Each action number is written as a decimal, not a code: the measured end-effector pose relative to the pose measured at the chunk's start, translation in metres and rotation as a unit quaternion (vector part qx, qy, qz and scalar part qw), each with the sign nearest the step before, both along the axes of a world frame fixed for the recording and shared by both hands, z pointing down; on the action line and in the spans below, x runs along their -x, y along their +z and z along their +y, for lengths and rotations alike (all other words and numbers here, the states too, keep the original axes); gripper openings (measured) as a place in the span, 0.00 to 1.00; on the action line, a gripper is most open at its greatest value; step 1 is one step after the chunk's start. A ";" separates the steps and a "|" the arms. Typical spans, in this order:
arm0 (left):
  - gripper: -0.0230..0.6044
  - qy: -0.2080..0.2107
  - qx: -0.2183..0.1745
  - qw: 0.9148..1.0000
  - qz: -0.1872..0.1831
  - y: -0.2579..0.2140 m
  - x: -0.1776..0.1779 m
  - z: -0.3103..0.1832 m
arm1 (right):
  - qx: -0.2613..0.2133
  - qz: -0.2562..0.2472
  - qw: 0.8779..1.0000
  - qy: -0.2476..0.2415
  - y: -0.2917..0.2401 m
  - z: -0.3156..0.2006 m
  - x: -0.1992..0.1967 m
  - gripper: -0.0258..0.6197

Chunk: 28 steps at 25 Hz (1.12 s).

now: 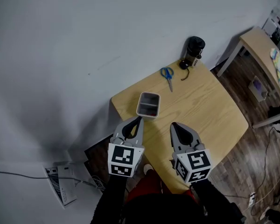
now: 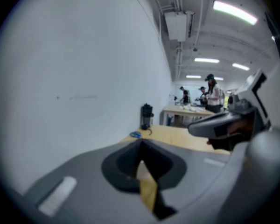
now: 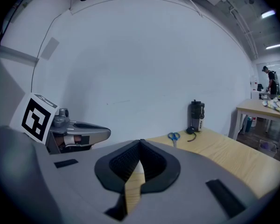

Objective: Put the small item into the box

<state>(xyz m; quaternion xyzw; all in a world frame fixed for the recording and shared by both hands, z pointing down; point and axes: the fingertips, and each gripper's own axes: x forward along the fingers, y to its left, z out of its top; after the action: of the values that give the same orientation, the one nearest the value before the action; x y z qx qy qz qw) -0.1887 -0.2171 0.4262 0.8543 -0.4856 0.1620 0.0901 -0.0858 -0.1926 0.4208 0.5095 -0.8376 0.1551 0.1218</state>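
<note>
A small clear box [image 1: 148,104] stands on the wooden table [image 1: 205,111] near its left corner; something dark shows inside it, too small to tell what. Blue-handled scissors [image 1: 167,77] [image 3: 173,136] [image 2: 135,135] lie beyond the box. A small black item with a short cord [image 1: 184,68] [image 3: 191,131] rests beside a black bottle [image 1: 194,49] [image 3: 197,115] [image 2: 146,115] at the far corner. My left gripper [image 1: 139,118] [image 2: 141,142] hovers just short of the box, shut and empty. To its right my right gripper [image 1: 173,124] [image 3: 140,142] is over the table's near part, also shut on nothing.
The white wall [image 1: 84,41] runs along the table's far-left side. A second table [image 1: 263,48] stands at the right, with a bin [image 1: 257,88] under it. A power strip and cables [image 1: 60,183] lie on the floor at left. People stand far back [image 2: 210,94].
</note>
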 end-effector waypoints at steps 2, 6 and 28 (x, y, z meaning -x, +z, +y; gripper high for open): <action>0.04 -0.004 -0.001 1.000 0.011 -0.002 0.004 0.007 | -0.003 0.000 1.000 -0.001 -0.003 0.006 0.001 0.05; 0.04 -0.010 -0.002 0.999 0.031 -0.007 0.011 0.023 | -0.009 -0.002 1.000 0.000 -0.008 0.019 0.003 0.05; 0.04 -0.037 -0.007 0.998 0.058 -0.014 0.029 0.088 | -0.023 -0.018 0.999 -0.019 -0.023 0.065 0.000 0.05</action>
<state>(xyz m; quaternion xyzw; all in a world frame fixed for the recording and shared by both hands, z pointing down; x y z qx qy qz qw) -0.2176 -0.1292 0.4118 0.8441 -0.5123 0.1056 0.1178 -0.0857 -0.1279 0.3980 0.4935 -0.8524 0.1425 0.0980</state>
